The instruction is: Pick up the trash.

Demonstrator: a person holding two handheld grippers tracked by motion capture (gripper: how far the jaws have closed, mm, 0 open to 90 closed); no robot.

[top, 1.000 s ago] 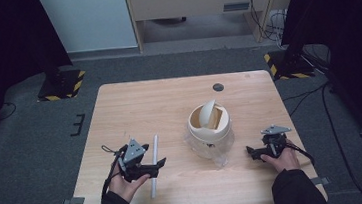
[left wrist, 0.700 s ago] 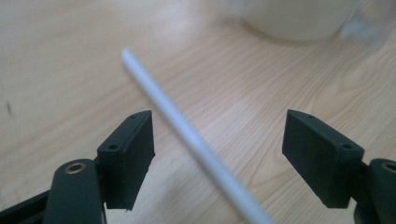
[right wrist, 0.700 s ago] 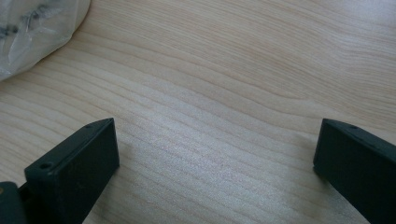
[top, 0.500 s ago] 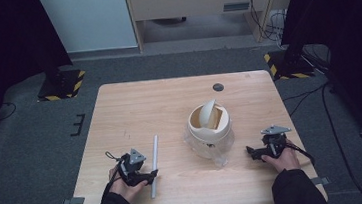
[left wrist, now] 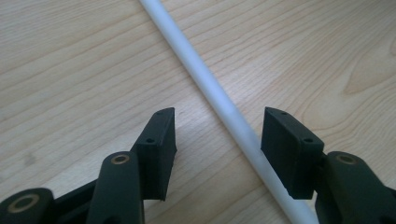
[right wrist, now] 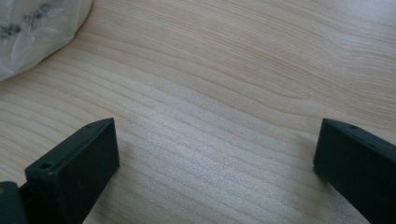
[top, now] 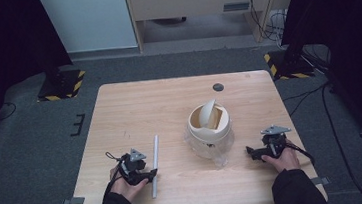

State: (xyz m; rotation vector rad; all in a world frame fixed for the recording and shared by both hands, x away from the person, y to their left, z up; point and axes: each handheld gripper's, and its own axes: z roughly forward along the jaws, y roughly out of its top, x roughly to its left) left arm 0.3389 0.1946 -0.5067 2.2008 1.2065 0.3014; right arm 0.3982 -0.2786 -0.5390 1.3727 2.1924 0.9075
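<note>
- The left gripper (top: 152, 174) sits low over the near left part of the wooden table (top: 139, 106), held in the person's left hand (top: 126, 185), with a black cable looping off behind it.
- Its jaws have just been closing, with the white rod (left wrist: 219, 100) lying between them; in the left gripper view the right-hand pad (left wrist: 285, 149) is at or just beside the rod, while a clear gap of bare wood separates the rod from the other pad, so the rod is not yet clamped.
- The white rod (top: 154, 166) lies flat on the table, running from near the front edge away toward the middle, well left of the bin.
- A cream bin (top: 209, 124) with a tilted swing lid stands near the table's centre, with clear crumpled plastic (top: 216, 151) around its base.
- A small dark round disc (top: 217, 87) lies near the far edge.
- The right gripper (top: 250, 152) rests near the right edge in the right hand (top: 282, 158), pointing toward the plastic; its jaws stand wide apart over bare wood, nothing between them.
</note>
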